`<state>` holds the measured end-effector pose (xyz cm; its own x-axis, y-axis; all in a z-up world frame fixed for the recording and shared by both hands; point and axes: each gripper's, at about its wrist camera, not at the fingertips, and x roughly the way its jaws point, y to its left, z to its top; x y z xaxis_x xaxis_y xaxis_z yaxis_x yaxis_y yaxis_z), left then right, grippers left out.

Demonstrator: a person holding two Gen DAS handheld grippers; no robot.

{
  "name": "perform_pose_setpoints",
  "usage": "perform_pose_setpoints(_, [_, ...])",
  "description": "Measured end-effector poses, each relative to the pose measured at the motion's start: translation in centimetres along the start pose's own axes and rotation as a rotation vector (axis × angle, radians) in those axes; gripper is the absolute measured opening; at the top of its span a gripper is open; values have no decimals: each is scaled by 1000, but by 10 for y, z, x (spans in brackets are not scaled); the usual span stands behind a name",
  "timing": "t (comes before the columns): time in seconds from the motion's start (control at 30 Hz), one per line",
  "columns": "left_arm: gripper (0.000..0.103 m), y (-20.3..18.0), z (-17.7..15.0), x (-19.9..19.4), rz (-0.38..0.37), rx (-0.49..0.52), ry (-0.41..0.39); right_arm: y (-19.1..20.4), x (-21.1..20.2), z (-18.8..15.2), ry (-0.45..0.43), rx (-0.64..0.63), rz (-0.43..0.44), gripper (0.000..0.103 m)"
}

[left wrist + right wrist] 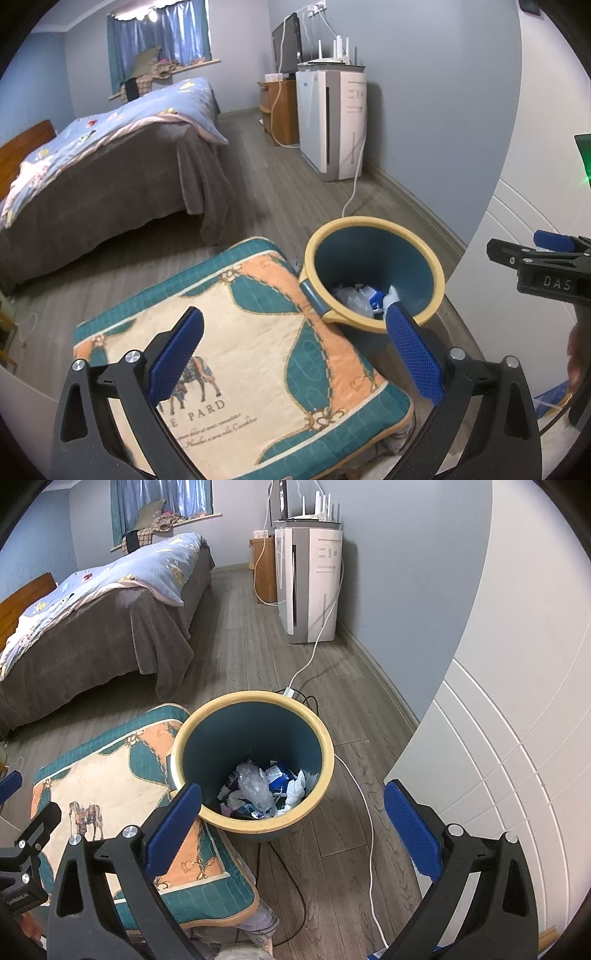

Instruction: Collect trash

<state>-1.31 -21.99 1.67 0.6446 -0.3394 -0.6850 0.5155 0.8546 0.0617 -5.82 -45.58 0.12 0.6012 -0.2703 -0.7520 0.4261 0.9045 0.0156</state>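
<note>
Grey plank flooring (243,635) runs from a bed (110,602) at far left to a white door (517,738) at right. Between them, a patterned cushion (110,786) touches a blue bin (255,760) holding crumpled trash (266,786). Left gripper (295,354) and right gripper (291,830) both gape wide, empty.

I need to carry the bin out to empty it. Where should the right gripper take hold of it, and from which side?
Probably pinch the cream rim of the trash bin on its right side, coming from above with the right gripper, one finger inside. That side faces bare floor; the cushion crowds the left.
</note>
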Motion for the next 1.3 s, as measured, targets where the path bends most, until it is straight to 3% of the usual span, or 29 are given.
perform_pose_setpoints(0.83, [98, 0, -1, 0, 2, -2, 0, 3, 5, -2, 13, -13, -9, 97])
perform_pose_setpoints(1.3, [98, 14, 1, 4, 0, -61, 34, 4, 5, -2, 15, -14, -9, 97])
